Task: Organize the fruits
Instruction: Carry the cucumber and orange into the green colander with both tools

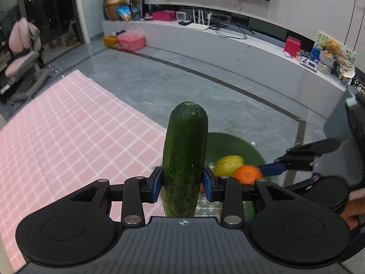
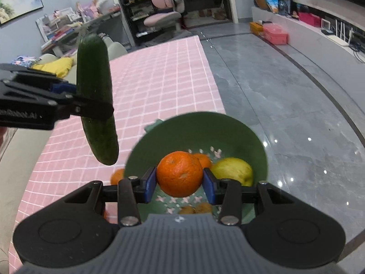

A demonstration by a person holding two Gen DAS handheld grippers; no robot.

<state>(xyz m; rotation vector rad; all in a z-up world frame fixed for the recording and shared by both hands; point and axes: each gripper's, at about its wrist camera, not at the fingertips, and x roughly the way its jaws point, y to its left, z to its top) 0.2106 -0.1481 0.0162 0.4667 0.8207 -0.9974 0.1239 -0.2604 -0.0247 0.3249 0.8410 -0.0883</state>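
My left gripper [image 1: 182,183] is shut on a dark green cucumber [image 1: 185,150], held upright above the pink checked tablecloth [image 1: 68,141]; the cucumber also shows in the right wrist view [image 2: 95,105], left of the bowl. My right gripper [image 2: 179,182] is shut on an orange [image 2: 179,173] and holds it over the green bowl [image 2: 228,132]. The bowl holds a yellow fruit [image 2: 232,170] and other oranges [image 2: 203,158]. In the left wrist view the bowl [image 1: 230,143], the yellow fruit [image 1: 229,164] and the held orange [image 1: 247,173] lie to the right.
A small orange [image 2: 117,175] lies on the cloth left of the bowl. The table edge runs beside grey tiled floor [image 2: 285,102]. A pink chair [image 2: 164,6], a long TV shelf [image 1: 228,36] and pink boxes [image 2: 275,33] stand farther off.
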